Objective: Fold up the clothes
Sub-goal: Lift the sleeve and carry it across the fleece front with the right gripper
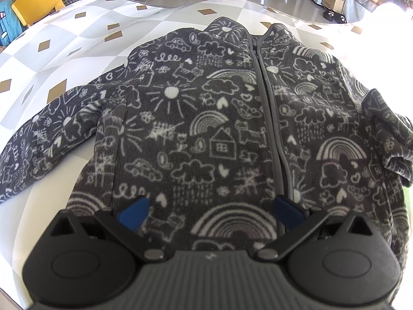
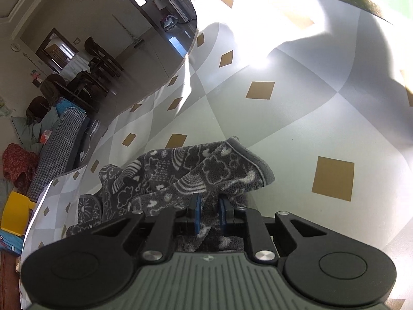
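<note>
- Left wrist view showed the whole fleece jacket (image 1: 206, 129) lying flat, front up, zip (image 1: 268, 118) closed, collar toward 12 o'clock, on a checked tablecloth (image 1: 85, 33) with tan diamonds.
- Left gripper (image 1: 210, 210) hung over the hem near 6 o'clock with its blue pads (image 1: 133, 213) wide apart; nothing sat between them, and whether they touched the fleece could not be told.
- One sleeve (image 1: 46, 139) lay stretched out toward 9 o'clock; the other sleeve (image 1: 387, 139), at 3 o'clock, was bunched and lifted.
- Right wrist view alone showed why: the right gripper (image 2: 209, 214) had its pads (image 2: 196, 215) drawn close together, pinching a fold of that sleeve (image 2: 196, 170), cuff (image 2: 253, 160) pointing to 1 o'clock, raised off the cloth.
- Right wrist view showed little of the jacket's body, only a patch at 8 o'clock.
- Yellow chair (image 1: 38, 1) appeared at 10 o'clock in the left view and at 8 o'clock in the right one.
</note>
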Demonstrator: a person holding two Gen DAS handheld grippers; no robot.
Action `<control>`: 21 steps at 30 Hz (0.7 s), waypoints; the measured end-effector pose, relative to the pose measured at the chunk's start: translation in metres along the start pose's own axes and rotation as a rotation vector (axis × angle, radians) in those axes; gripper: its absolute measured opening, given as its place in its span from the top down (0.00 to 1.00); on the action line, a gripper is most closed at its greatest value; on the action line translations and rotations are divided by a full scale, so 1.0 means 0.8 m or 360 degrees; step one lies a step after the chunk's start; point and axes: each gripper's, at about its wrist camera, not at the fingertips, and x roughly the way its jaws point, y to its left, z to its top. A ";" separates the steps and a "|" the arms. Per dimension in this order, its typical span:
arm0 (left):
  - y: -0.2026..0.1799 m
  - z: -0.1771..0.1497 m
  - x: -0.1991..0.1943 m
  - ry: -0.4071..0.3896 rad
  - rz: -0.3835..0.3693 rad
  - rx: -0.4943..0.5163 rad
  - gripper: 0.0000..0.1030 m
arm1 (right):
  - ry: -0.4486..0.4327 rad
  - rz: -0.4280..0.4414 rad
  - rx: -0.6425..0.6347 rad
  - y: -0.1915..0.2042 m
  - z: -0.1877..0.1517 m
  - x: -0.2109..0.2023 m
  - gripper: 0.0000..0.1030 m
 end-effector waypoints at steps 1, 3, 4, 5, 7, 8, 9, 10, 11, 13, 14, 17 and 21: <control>0.001 0.001 0.000 -0.0003 0.0002 -0.0009 0.00 | -0.0016 0.0014 -0.0017 0.005 0.001 -0.001 0.89; 0.004 0.002 -0.001 -0.0008 0.0005 -0.0027 0.00 | -0.0031 0.0064 -0.0021 0.016 0.002 -0.003 0.90; 0.005 0.003 -0.002 -0.0010 0.0007 -0.0036 0.00 | -0.0044 0.0092 -0.0037 0.023 0.002 -0.003 0.91; 0.006 0.004 -0.002 -0.0013 0.0008 -0.0048 0.00 | -0.0058 0.0120 -0.0053 0.031 0.003 -0.004 0.92; 0.010 0.006 -0.004 -0.0018 0.0010 -0.0071 0.00 | -0.0077 0.0182 -0.0079 0.047 0.003 -0.005 0.92; 0.013 0.008 -0.004 -0.0022 0.0013 -0.0083 0.00 | -0.0082 0.0217 -0.0087 0.055 0.002 -0.006 0.92; 0.015 0.009 -0.005 -0.0026 0.0017 -0.0097 0.00 | -0.0077 0.0257 -0.0085 0.063 0.001 -0.005 0.92; 0.018 0.010 -0.006 -0.0030 0.0020 -0.0114 0.00 | -0.0069 0.0291 -0.0086 0.070 -0.001 -0.004 0.92; 0.023 0.013 -0.007 -0.0035 0.0023 -0.0137 0.00 | -0.0062 0.0325 -0.0087 0.077 -0.003 -0.003 0.92; 0.033 0.019 -0.010 -0.0048 0.0029 -0.0189 0.00 | -0.0053 0.0401 -0.0131 0.097 -0.010 0.000 0.92; 0.038 0.023 -0.011 -0.0058 0.0036 -0.0219 0.00 | -0.0049 0.0439 -0.0153 0.107 -0.014 0.002 0.92; 0.057 0.036 -0.017 -0.0102 0.0082 -0.0304 0.00 | -0.0044 0.0538 -0.0237 0.134 -0.026 0.003 0.92; 0.088 0.053 -0.027 -0.0166 0.0131 -0.0457 0.00 | -0.0013 0.0711 -0.0370 0.169 -0.047 0.005 0.92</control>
